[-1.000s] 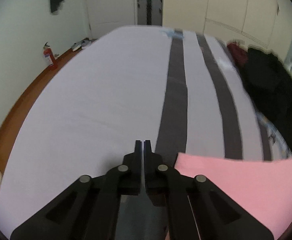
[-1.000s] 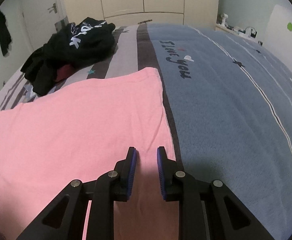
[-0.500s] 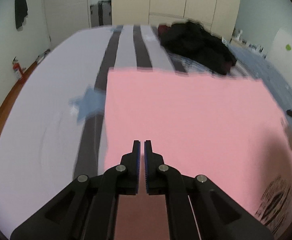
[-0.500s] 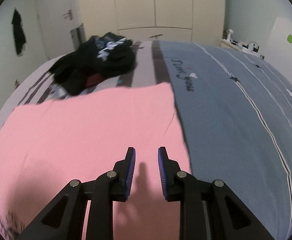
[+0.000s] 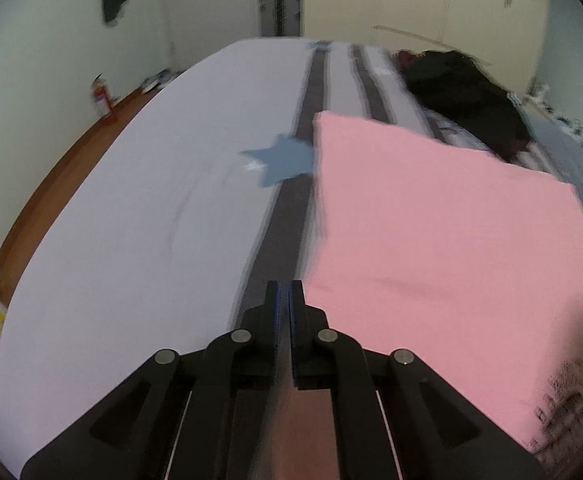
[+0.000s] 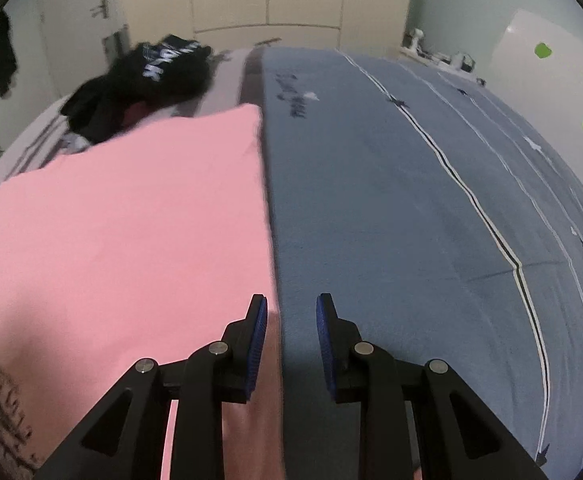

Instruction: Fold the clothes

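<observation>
On bed [image 5: 139, 184] | pink shirt [image 6: 131, 216] flat | left tool [image 5: 284, 300] together, empty | right tool [image 6: 291, 320] opening, unclamped

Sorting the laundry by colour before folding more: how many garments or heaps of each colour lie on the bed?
Pink: 1, the pink shirt lying flat
Black: 1, the black heap of clothes behind it; how many pieces are in it cannot be told
Total: 2
</observation>
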`<state>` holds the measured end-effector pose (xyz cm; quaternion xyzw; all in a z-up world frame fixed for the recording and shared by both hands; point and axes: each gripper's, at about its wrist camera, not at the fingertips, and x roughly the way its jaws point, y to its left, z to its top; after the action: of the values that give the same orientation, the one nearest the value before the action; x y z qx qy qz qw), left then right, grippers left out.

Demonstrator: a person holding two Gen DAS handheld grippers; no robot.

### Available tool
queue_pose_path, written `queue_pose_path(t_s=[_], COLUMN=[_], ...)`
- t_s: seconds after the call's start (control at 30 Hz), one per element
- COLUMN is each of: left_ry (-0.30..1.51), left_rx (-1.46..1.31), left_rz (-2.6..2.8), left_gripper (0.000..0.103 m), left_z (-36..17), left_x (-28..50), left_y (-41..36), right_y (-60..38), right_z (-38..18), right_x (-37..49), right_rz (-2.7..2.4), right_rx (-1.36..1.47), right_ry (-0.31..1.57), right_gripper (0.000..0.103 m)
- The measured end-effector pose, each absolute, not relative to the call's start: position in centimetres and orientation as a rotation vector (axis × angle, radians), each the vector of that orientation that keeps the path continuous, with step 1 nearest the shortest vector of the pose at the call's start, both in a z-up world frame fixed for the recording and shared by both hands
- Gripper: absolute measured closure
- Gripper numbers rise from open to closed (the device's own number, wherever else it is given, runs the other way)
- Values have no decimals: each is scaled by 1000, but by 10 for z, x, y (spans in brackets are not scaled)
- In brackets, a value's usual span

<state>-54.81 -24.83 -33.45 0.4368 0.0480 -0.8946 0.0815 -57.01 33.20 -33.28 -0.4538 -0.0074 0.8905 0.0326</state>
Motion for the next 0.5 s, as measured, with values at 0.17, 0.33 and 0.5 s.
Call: queue_pose_path(t_s=[0.17,0.33,0.5], left_ry=[89,56,63], left_rx=[1368,1476,1489], left_rz=[-2793,-2770,-2616], left_gripper=[101,101,101], left_z=[-332,-355,-380], left_x=[-498,-472,-457], left_y=[-192,-172,-217], right_y=[300,269,272], right_z=[-322,-337,-358], right_x=[-525,-483,-460], right_rz=[2830,2848,2816], right_rx=[-1415,-1512,-1536], right_ry=[-20,-96,-174], right_gripper=[79,79,78])
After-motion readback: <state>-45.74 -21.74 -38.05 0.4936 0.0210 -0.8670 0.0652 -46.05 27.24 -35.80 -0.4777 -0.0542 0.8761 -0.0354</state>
